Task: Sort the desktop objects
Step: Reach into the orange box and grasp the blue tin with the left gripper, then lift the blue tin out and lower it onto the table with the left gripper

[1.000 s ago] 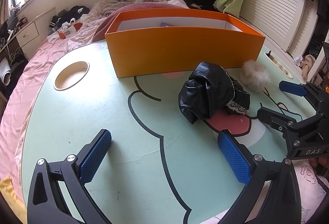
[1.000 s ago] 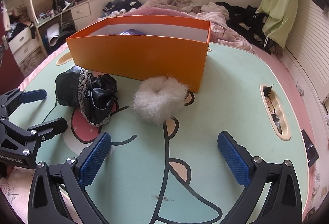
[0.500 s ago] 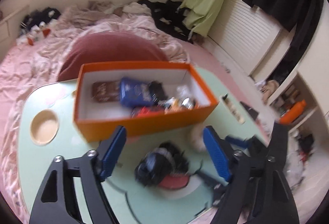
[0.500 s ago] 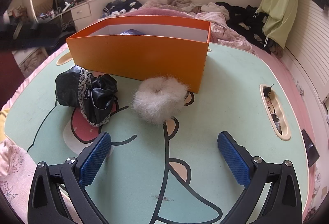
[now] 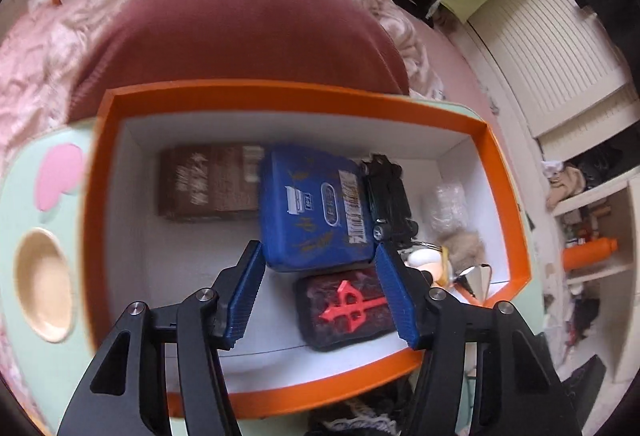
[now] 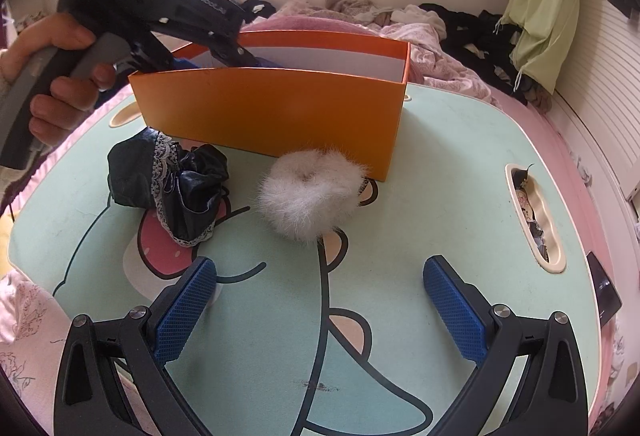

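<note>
2 claws, left claw (image 5: 320,288) closing empty over orange box (image 5: 280,96), right claw (image 6: 320,312) released above table (image 6: 440,196)

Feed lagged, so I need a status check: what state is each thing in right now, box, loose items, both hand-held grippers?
Orange box: open, no lid, upright on the table.
Blue case: shut, lying in the box.
Black pouch with red emblem: lying flat in the box.
Black lace-trimmed bundle: crumpled, outside the box.
White fluffy scrunchie: on the table against the box.
Left hand-held gripper: over the box, jaws closing, empty.
Right hand-held gripper: open, empty.
</note>
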Tool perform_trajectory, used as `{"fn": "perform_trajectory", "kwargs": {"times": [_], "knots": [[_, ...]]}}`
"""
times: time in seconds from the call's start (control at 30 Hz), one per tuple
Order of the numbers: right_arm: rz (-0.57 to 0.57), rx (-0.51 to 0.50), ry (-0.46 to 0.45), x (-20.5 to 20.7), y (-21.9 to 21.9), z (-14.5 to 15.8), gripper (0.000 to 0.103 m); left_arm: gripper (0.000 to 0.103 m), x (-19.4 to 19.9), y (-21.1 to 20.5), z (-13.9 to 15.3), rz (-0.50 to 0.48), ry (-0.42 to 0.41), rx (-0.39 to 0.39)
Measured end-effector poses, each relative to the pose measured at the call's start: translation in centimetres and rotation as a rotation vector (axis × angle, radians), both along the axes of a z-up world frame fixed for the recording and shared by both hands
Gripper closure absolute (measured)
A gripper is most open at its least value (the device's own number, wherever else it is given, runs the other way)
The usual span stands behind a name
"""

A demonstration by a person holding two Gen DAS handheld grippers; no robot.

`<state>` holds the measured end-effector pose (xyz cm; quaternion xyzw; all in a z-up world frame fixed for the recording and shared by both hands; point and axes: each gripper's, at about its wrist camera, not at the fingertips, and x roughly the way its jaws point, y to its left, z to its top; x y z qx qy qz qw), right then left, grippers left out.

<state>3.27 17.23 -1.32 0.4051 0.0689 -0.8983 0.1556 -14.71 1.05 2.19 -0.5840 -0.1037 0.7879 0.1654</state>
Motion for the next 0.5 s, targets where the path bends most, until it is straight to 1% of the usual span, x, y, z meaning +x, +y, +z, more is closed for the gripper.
{"fn": "perform_trajectory", "kwargs": {"times": [0.03,0.07,0.1,0.13,0.27,0.33,0.4,0.43,0.5], "knots": [[0.0,0.0,0.0,0.0,0.0,0.0,0.0,0.048,-0.2,0.2,-0.6,-0.004,-0.018,0.034],[0.0,0.0,0.0,0.0,0.1,0.0,0.0,0.055,-0.3,0.3,-0.7,-0.001,-0.018,0.058],[0.0,0.0,0.0,0.0,0.2,-0.1,0.0,0.059,-0.5,0.2,-0.9,0.004,-0.017,0.085],[0.0,-0.001,0.0,0.0,0.1,0.0,0.0,0.059,-0.6,0.2,-1.1,0.013,-0.017,0.119],[0.0,-0.002,0.0,0.1,0.1,0.0,0.0,0.069,-0.5,0.2,-0.6,0.03,0.015,0.169],[0.0,-0.001,0.001,0.0,0.1,0.0,0.0,0.075,-0.5,0.0,0.0,0.044,0.049,0.207],[0.0,0.0,0.001,0.0,0.2,-0.1,0.0,0.081,-0.7,-0.2,0.6,0.059,0.08,0.225],[0.0,-0.001,0.001,0.1,0.1,0.0,0.0,0.081,-1.1,-0.1,0.9,0.063,0.088,0.225],[0.0,-0.003,0.001,0.0,0.2,-0.1,0.0,0.081,-1.4,0.5,1.0,0.048,0.08,0.194]]}}
